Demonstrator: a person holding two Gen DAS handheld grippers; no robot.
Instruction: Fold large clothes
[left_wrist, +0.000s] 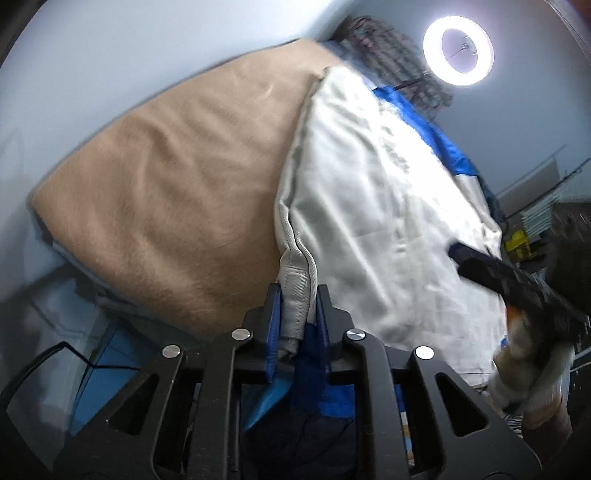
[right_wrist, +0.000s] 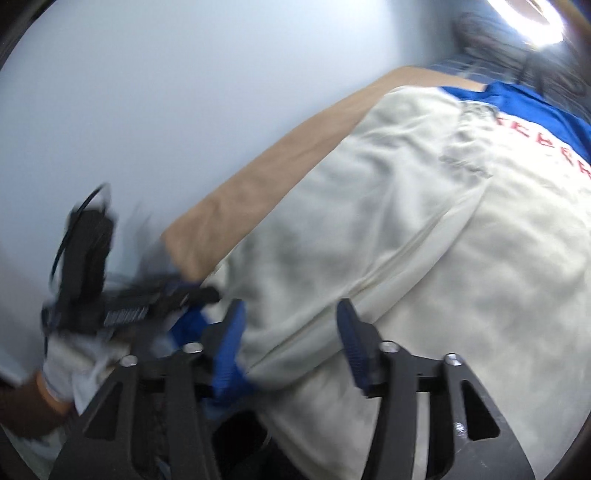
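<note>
A large white and blue garment (left_wrist: 373, 206) lies on a tan-covered bed (left_wrist: 166, 184). My left gripper (left_wrist: 297, 295) is shut on a grey-white ribbed cuff or hem of the garment at its near edge. In the right wrist view the garment (right_wrist: 424, 229) fills the right side, with red lettering near the blue part. My right gripper (right_wrist: 291, 314) is open, its blue pads apart over the garment's near edge, holding nothing. The right gripper also shows at the right of the left wrist view (left_wrist: 517, 280), and the left gripper at the left of the right wrist view (right_wrist: 155, 295).
A pale wall (left_wrist: 110, 55) runs behind the bed. A ring light (left_wrist: 458, 48) glows at the top right. A dark patterned item (left_wrist: 388, 55) lies at the bed's far end. Clutter and a yellow object (left_wrist: 517, 243) sit to the right.
</note>
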